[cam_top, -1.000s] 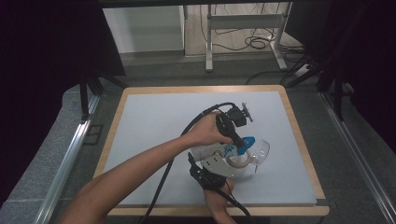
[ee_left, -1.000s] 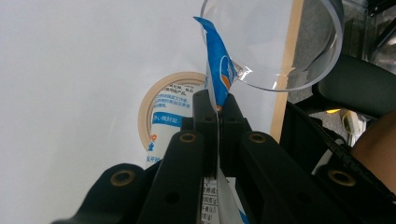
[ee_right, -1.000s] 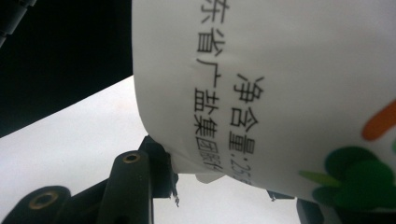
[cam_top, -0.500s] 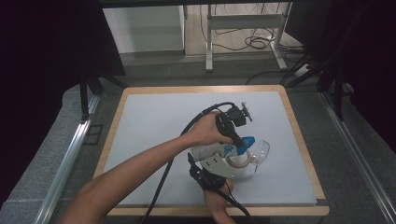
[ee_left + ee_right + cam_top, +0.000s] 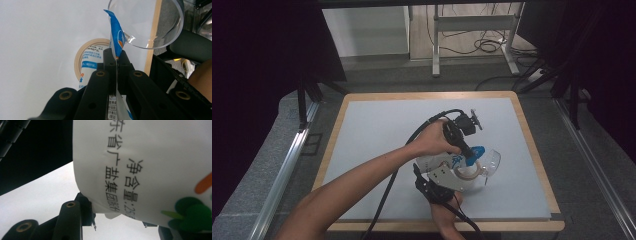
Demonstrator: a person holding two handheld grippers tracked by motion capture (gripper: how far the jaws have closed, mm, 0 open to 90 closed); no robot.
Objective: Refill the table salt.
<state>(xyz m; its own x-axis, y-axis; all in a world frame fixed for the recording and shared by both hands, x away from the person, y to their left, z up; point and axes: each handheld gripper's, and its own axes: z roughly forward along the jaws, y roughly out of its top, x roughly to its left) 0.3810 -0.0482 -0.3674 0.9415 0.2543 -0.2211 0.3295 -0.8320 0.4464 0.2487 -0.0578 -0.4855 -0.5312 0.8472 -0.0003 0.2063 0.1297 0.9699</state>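
Observation:
A white salt bag with a blue top (image 5: 435, 161) is held over the white board between both grippers. My left gripper (image 5: 472, 154) is shut on the bag's blue top edge (image 5: 117, 37), whose torn corner points into a tilted clear plastic cup (image 5: 147, 22). In the high view the cup (image 5: 492, 161) lies just right of the bag. Under the bag a beige tape roll (image 5: 83, 53) lies flat on the board. My right gripper (image 5: 446, 165) comes up from the near edge. Its jaws (image 5: 117, 220) clamp the bag's printed white body (image 5: 155, 165).
The white board has a wooden rim (image 5: 532, 150), with bare surface to the left and at the back. Grey matting and metal rails flank the table. Table legs and cables (image 5: 482, 45) stand beyond it. A black chair (image 5: 190, 47) sits past the right edge.

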